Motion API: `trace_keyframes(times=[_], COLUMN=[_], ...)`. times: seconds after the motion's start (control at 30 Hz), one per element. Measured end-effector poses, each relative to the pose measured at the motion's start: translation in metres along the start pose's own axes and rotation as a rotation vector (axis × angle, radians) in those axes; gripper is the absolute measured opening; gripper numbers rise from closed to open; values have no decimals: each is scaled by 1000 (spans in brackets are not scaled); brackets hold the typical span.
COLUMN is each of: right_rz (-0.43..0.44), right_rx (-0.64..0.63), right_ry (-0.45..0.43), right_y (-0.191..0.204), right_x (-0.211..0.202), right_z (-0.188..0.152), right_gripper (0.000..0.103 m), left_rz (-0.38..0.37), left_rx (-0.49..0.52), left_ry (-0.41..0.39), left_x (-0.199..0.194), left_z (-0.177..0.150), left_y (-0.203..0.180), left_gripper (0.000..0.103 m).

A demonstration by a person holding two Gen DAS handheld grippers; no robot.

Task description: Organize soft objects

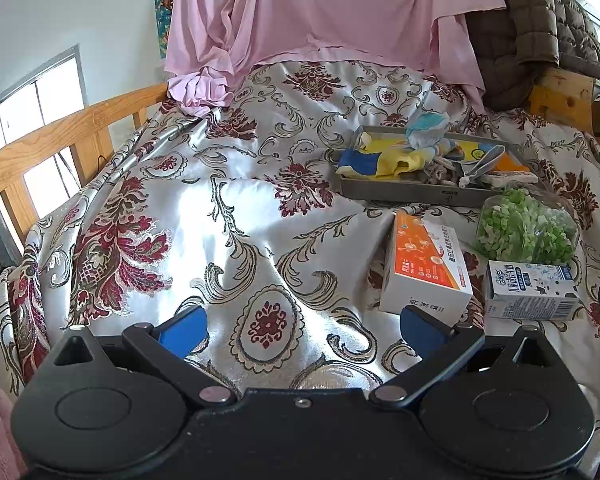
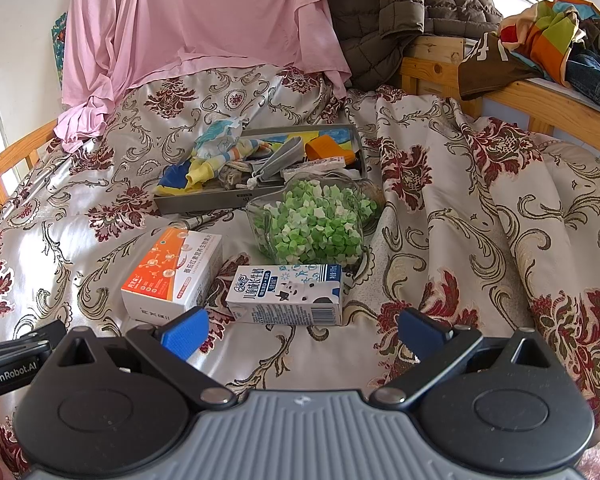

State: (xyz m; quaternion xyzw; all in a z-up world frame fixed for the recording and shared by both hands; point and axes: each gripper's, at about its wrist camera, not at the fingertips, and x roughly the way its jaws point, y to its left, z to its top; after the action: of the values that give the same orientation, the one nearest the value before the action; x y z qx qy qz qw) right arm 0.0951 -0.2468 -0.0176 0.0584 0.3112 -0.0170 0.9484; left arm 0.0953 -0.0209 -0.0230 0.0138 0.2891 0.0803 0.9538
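A grey tray [image 1: 404,193] [image 2: 204,203] sits on the floral bedspread, holding soft items: a blue-and-yellow cloth [image 1: 374,162] [image 2: 184,178], a light blue plush [image 1: 426,130] [image 2: 220,136], a grey pouch [image 2: 278,162] and an orange piece [image 2: 326,148]. My left gripper [image 1: 300,330] is open and empty, low over the bedspread, left of the boxes. My right gripper [image 2: 302,330] is open and empty, just in front of the milk carton [image 2: 286,294] [image 1: 530,290].
An orange-and-white box [image 1: 426,270] [image 2: 174,274] and a clear container of green paper stars [image 1: 524,228] [image 2: 320,222] lie in front of the tray. A pink sheet [image 1: 320,12] and brown quilted jacket [image 2: 412,12] hang behind. Wooden bed rails [image 1: 60,132] [image 2: 540,100] flank the bed.
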Motion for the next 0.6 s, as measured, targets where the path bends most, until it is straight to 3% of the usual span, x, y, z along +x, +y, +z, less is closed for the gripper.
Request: trace_keyframes(times=[0.6], right_rz=[0], right_rx=[1], right_ry=[1], right_y=[0], right_x=[0], right_z=[0], right_gripper=[103], left_rz=[1], left_rx=[2], left_ry=[2], left_x=[1], left_z=[1], left_y=[-1], left_gripper=[102])
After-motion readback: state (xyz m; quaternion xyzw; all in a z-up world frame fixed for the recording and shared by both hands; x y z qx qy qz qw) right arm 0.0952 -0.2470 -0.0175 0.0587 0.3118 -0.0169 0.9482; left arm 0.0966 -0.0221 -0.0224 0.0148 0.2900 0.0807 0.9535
